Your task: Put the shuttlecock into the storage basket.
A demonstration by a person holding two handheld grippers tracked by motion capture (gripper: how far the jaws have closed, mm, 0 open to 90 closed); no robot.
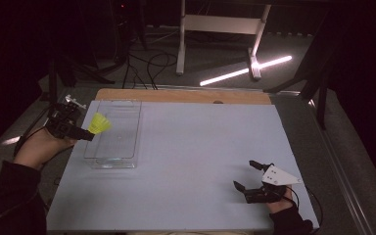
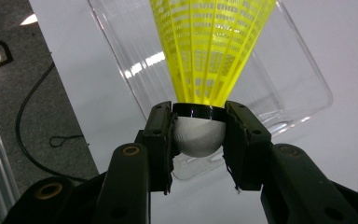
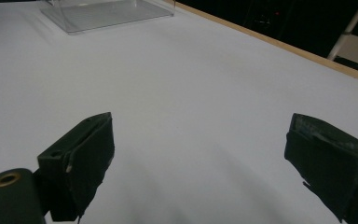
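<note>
A yellow shuttlecock [image 1: 99, 123] with a white cork base [image 2: 199, 135] is held by my left gripper [image 1: 89, 135], shut on the cork. It hangs over the left edge of a clear plastic box [image 1: 115, 133] at the table's left side. In the left gripper view the yellow skirt [image 2: 209, 46] points away over the clear box [image 2: 303, 88]. My right gripper [image 1: 245, 175] rests near the table's front right, open, nothing between its fingers [image 3: 81, 161]. The right gripper view has the clear box [image 3: 102, 11] far off.
The white table top [image 1: 200, 156] has a wooden strip [image 1: 186, 95] along its far edge. Beyond it, a white stand [image 1: 220, 29] and cables [image 1: 147, 68] are on the dark floor, with a bright light streak [image 1: 245, 71].
</note>
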